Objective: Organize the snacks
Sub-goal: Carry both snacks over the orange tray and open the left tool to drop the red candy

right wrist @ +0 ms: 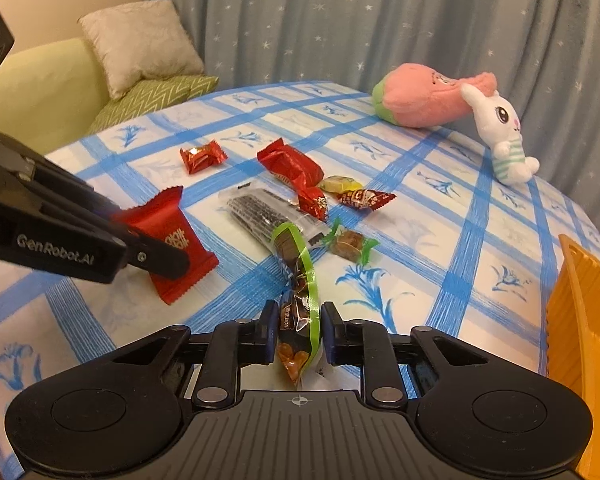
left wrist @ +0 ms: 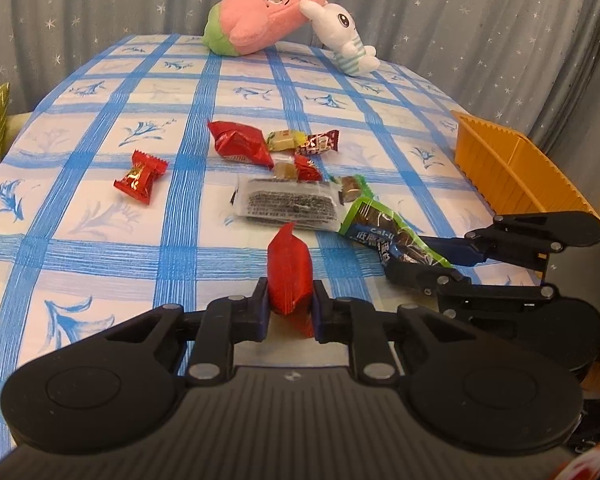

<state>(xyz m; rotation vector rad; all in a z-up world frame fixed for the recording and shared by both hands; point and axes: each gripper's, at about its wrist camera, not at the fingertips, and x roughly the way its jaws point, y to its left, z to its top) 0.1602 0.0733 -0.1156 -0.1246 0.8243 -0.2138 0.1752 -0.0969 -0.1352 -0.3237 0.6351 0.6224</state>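
Note:
My left gripper point(left wrist: 290, 300) is shut on a red snack packet point(left wrist: 289, 270), held edge-on just above the tablecloth; the same packet point(right wrist: 172, 240) shows in the right wrist view between the left gripper's fingers. My right gripper point(right wrist: 298, 332) is shut on a green-edged brown snack bag point(right wrist: 298, 300), which also shows in the left wrist view point(left wrist: 384, 230). Loose snacks lie mid-table: a clear pack of dark bars point(left wrist: 288, 202), a large red bag point(left wrist: 242, 142), a red candy point(left wrist: 140, 176) and several small wrapped candies point(left wrist: 300, 146).
An orange ribbed bin point(left wrist: 512, 172) stands at the table's right edge, also in the right wrist view point(right wrist: 584, 320). A pink plush point(left wrist: 260, 20) and a white rabbit plush point(left wrist: 348, 40) lie at the far edge. A sofa with cushions point(right wrist: 140, 48) is beyond the left side.

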